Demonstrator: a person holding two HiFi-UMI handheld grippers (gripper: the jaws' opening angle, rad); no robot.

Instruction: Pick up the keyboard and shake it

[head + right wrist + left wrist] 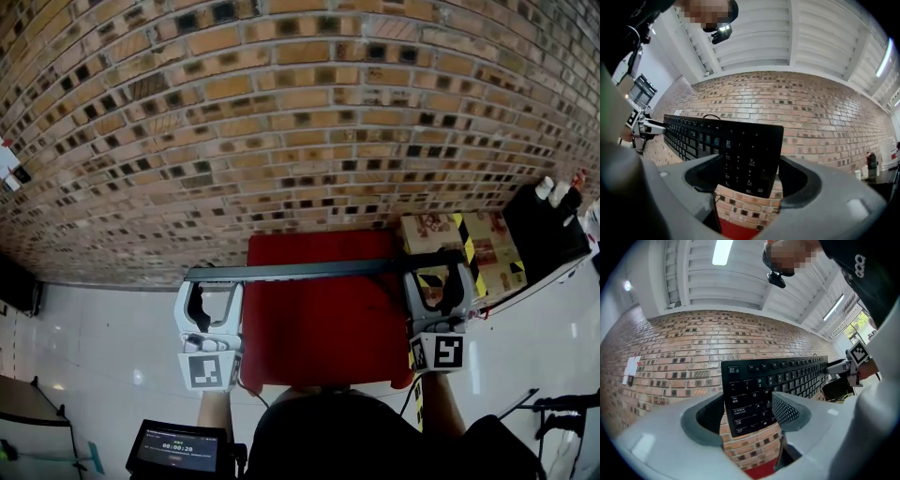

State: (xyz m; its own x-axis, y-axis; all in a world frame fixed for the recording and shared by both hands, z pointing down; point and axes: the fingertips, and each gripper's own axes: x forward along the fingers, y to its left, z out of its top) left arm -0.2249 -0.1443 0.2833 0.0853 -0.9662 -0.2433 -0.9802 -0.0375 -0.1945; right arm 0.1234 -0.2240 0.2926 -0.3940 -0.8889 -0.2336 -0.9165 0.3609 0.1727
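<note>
Backed by a weathered brown brick wall (pixel 281 112); floored in glossy white tiles (pixel 94 347). Furnished with a red square table (pixel 323 328), hazard-taped cardboard box (pixel 487 248) beside. Lit by a long strip lamp (pixel 721 251) in a white ribbed ceiling (pixel 811 33).

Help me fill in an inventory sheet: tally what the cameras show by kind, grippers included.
keyboard: 1
grippers: 2 (left gripper, right gripper, jaws closed on the keyboard's ends)
red table: 1
cardboard box: 1
small screen device: 1
Total: 6
</note>
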